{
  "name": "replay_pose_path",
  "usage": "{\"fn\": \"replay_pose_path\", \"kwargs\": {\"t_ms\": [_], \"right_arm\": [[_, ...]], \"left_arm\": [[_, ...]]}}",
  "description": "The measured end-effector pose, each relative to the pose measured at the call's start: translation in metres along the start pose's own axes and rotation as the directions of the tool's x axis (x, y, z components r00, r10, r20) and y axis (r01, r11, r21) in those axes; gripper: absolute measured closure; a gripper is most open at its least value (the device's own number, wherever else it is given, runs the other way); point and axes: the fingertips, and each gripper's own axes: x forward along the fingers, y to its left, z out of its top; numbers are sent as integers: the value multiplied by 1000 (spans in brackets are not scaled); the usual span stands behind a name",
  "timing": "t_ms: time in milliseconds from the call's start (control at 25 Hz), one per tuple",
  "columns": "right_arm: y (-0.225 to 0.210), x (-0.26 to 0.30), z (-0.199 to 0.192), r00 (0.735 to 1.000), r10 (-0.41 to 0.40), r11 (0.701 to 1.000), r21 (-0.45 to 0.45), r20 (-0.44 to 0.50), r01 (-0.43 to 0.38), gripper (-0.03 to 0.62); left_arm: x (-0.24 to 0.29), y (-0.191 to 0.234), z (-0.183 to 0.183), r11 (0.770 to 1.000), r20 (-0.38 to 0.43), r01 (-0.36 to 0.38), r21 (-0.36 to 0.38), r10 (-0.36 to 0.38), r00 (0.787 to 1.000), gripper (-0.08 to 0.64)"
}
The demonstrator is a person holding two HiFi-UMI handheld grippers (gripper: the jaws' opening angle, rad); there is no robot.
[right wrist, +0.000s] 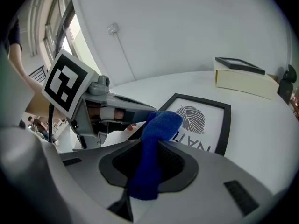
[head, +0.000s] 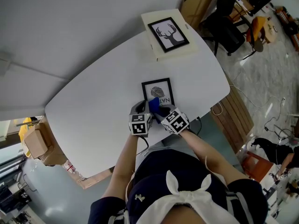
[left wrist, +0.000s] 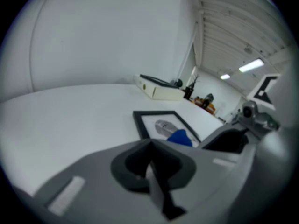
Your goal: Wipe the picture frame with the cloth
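Observation:
A black picture frame (head: 157, 93) with a leaf print lies flat on the white table (head: 93, 101), just past both grippers. My right gripper (right wrist: 149, 171) is shut on a blue cloth (right wrist: 156, 134); the cloth's free end sticks up over the frame's (right wrist: 201, 120) near left corner. In the head view the cloth (head: 153, 105) shows between the two grippers at the frame's near edge. My left gripper (left wrist: 152, 164) is shut with nothing in it, beside the frame's (left wrist: 161, 125) near left corner. Its view shows the cloth (left wrist: 180, 137) resting on the frame.
A second black frame with a deer print lies on a cream box (head: 169, 34) at the table's far side. Chairs and clutter (head: 233, 17) stand on the floor to the right. Cardboard boxes (head: 39, 143) sit off the table's left end.

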Motion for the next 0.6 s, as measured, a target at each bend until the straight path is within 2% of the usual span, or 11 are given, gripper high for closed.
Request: {"fn": "replay_pose_path", "kwargs": {"t_ms": [120, 400, 600], "right_arm": [[1, 1, 0, 1000, -12, 999, -38, -3, 12, 499], [2, 1, 0, 1000, -8, 999, -50, 2, 8, 499], [-1, -2, -1, 1000, -6, 998, -66, -2, 6, 499]], "left_arm": [[-1, 0, 0, 1000, 3, -3, 0, 3, 1000, 558], [-2, 0, 0, 1000, 4, -2, 0, 2, 1000, 558], [-1, -1, -1, 1000, -1, -4, 30, 4, 1000, 558]]}}
